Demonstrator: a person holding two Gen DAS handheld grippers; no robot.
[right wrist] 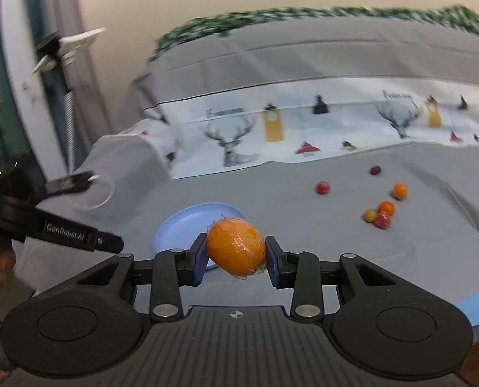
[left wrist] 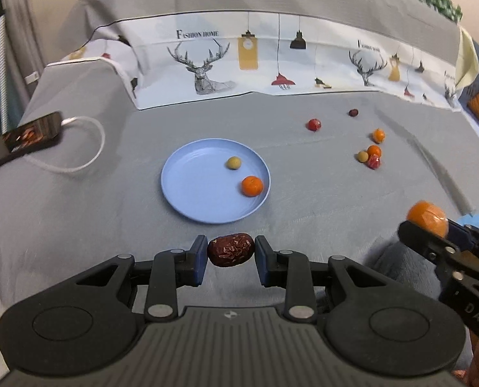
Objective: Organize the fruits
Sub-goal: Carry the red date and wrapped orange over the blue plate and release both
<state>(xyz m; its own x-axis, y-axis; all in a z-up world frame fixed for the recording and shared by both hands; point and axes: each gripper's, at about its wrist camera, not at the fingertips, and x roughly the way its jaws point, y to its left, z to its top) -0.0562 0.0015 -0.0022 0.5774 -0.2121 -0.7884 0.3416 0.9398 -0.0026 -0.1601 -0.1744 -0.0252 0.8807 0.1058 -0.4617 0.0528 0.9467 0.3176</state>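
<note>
Soft, even indoor light, faint shadows; fisheye bending at edges, right wrist view motion-blurred

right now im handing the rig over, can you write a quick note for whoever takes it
Left gripper: shut on a red date, near the blue plate.
Right gripper: shut on a wrapped kumquat.
Done: one orange fruit and one green fruit sit in the plate.
Left: drop both held fruits in, then collect the six loose fruits on the grey cloth to the plate's right.
</note>
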